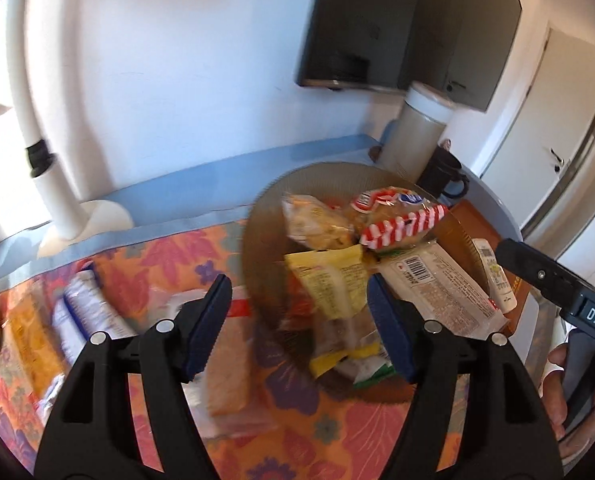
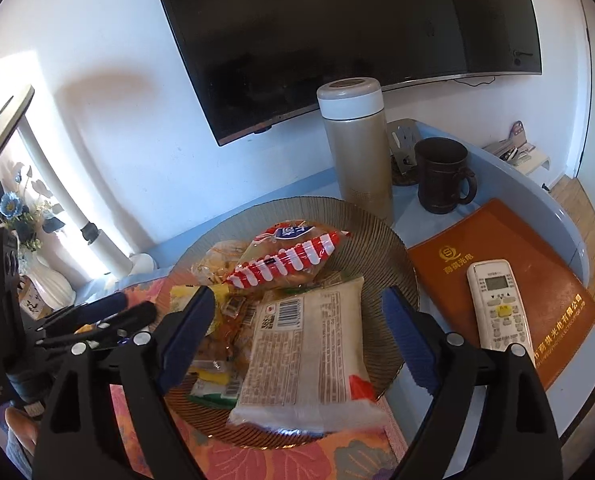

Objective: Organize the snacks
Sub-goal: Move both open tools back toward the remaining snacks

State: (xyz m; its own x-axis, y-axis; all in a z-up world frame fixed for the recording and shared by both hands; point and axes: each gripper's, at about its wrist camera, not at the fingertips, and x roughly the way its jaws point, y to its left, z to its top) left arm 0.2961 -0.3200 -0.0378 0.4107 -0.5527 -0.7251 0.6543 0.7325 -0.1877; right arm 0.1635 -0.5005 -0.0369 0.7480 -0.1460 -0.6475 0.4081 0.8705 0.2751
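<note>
Progress: partly complete, by my judgement. At the left of the left wrist view, several snacks lie loose on the worktop's orange floral cloth (image 1: pixel 169 256): an orange-yellow packet (image 1: pixel 29 332), a white-and-blue wrapped packet (image 1: pixel 85 312) and a clear-wrapped tan biscuit pack (image 1: pixel 229 364). Motion blur hides their labels. These appear to be what is left to gather.

Further right, the round ribbed brown glass plate (image 2: pixel 393 248) already holds a heap: a yellow packet (image 1: pixel 333 280), a clear-wrapped pastry (image 1: pixel 317 224), a red-and-white striped packet (image 2: pixel 285 264) and a large white packet with a barcode (image 2: pixel 309 352), which lies face down at the plate's near-right side and overhangs its rim. More small packets sit under the heap; their number cannot be counted.

Beyond the plate stand a beige flask with a white lid (image 2: pixel 357 152) and a dark mug (image 2: pixel 443 176). To the right, a white remote control (image 2: pixel 497 304) rests on an orange folder (image 2: pixel 477 248).

Left tool (image 1: pixel 299 320): spread wide, holding nothing, hovering above the plate's near-left edge, between the loose packets and the heap.

Right tool (image 2: pixel 297 340): spread wide, holding nothing, poised over the plate, its fingers to either side of the white barcode packet; whether they touch it cannot be told.
</note>
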